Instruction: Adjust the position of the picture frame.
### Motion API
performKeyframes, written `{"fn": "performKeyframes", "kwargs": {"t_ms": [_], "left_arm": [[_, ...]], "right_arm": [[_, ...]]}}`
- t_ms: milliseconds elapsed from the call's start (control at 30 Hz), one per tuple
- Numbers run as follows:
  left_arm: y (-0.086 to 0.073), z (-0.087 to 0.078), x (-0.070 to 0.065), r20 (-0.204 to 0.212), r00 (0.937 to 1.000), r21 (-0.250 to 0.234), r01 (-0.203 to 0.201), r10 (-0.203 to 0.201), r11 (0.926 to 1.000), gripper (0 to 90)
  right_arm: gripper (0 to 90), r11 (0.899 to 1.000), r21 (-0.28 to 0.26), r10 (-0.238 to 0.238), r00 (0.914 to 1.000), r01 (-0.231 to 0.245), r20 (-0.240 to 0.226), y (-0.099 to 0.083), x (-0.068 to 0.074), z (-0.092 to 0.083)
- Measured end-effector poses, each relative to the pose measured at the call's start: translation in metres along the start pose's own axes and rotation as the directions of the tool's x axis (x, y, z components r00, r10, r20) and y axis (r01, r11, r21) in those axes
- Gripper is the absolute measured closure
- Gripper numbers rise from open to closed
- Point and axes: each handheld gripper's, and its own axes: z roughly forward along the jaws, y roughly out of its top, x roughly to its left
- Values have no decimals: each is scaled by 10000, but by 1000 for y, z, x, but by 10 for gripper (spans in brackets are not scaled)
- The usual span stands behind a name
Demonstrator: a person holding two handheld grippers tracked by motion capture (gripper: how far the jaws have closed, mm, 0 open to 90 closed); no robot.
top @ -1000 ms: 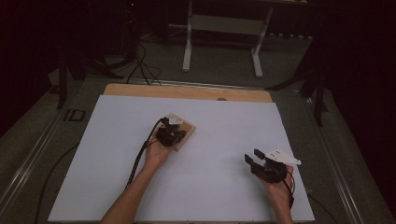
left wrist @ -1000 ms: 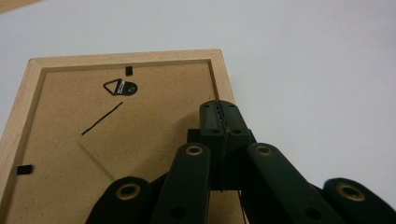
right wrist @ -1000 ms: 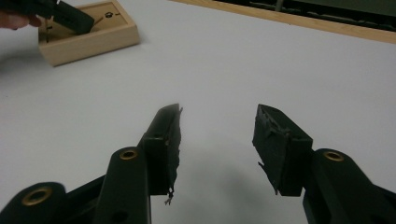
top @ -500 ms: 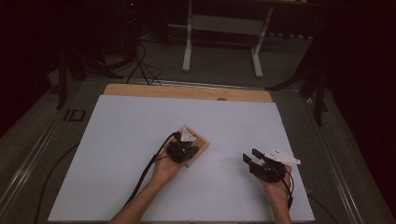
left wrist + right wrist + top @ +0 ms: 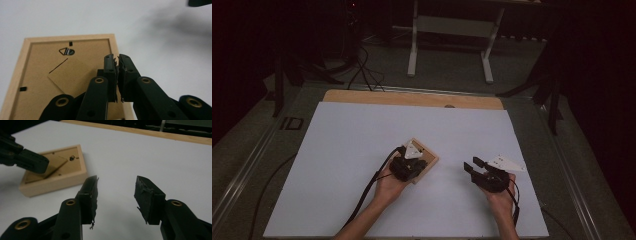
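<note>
A small wooden picture frame (image 5: 428, 160) lies back side up on the white sheet, left of centre. Its hanger and fold-out stand (image 5: 65, 70) face up. My left gripper (image 5: 411, 167) hovers over the frame's right rim (image 5: 114, 46). Its jaws have just been opening and stand a sliver apart with nothing between them (image 5: 117, 61). My right gripper (image 5: 472, 165) rests to the right of the frame, apart from it, pointing toward it. Its jaws (image 5: 116, 187) are wide open and hold nothing. The frame (image 5: 56, 182) and the left gripper (image 5: 26, 160) lie beyond them.
The white sheet (image 5: 357, 145) covers the table, with a bare wooden strip (image 5: 412, 98) along its far edge. A metal stand (image 5: 449, 25) and cables (image 5: 362, 65) are on the dark floor beyond. A cable (image 5: 367, 192) trails from the left gripper along the forearm.
The left hand has slid right and toward the near edge, and the frame has come along with it. The right hand has stayed in place.
</note>
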Motion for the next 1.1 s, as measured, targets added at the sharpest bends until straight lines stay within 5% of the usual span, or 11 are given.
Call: {"fn": "performKeyframes", "kwargs": {"t_ms": [333, 700, 967, 1100], "left_arm": [[-9, -22, -10, 267, 9990, -448, -351, 364, 9984, 759], [-26, -25, -25, 596, 9945, -250, -851, 865, 9961, 711], [-35, -23, -25, 805, 9948, -236, -605, 623, 9979, 713], [-43, -21, -21, 836, 9953, -82, -476, 481, 9988, 757]], "right_arm": [[604, 9988, 175, -465, 9988, 467, -120, 20, 13, 23], [683, 9898, 518, -1309, 9909, 1324, -309, 50, 28, 54], [753, 9846, 624, -1599, 9853, 1636, -599, 63, 39, 76], [871, 9759, 1114, -1837, 9819, 1877, -451, 60, 48, 101]]}}
